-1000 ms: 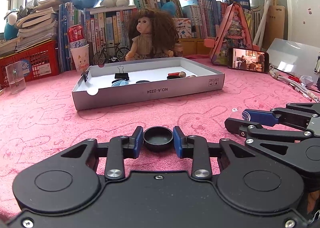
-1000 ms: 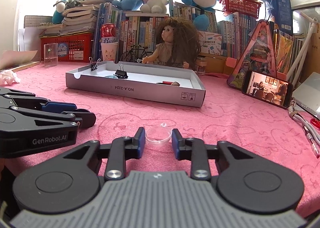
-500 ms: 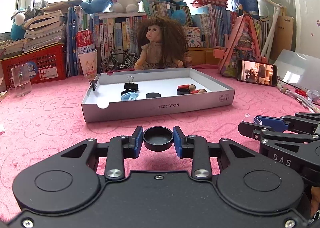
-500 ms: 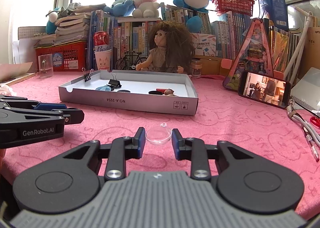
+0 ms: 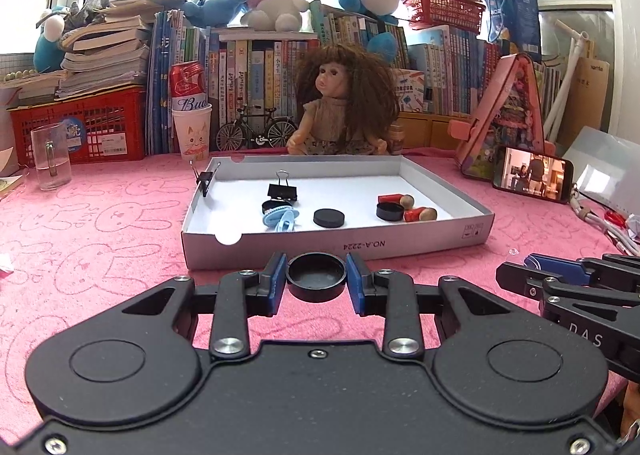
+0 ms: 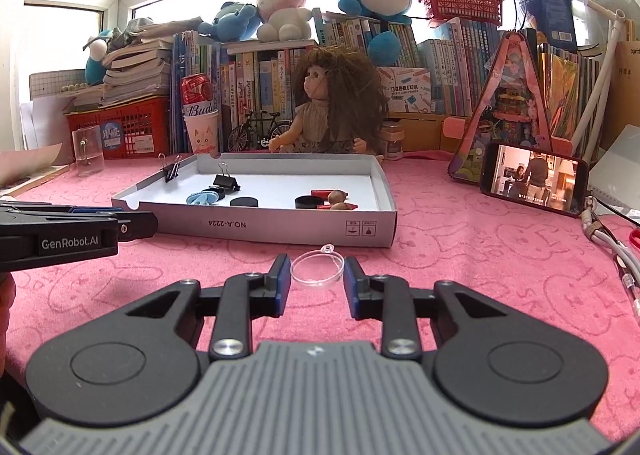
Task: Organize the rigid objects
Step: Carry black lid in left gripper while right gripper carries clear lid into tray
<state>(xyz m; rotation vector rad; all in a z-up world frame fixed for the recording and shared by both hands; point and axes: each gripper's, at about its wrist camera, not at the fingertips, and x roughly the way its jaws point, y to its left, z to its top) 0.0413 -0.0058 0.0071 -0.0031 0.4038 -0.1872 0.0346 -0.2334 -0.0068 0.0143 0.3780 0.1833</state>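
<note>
- Left gripper (image 5: 316, 282) clamps the black cap (image 5: 316, 275); the white tray (image 5: 336, 245) lies just above it in frame, straight ahead.
- Right gripper (image 6: 313, 280) pinches the clear lid (image 6: 317, 269); tray sits upper left.

Pink bunny-print cloth (image 5: 100, 223); grey-white tray (image 5: 400, 243); black cap (image 5: 316, 281); clear lid (image 6: 317, 269).

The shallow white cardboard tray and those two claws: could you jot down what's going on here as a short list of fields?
left claw: clamped on a round black plastic cap
right claw: clamped on a clear round plastic lid
tray: white cardboard, on pink cloth
tray contents: black binder clip, light blue clip, black disc, two red-and-wood stamps
</note>
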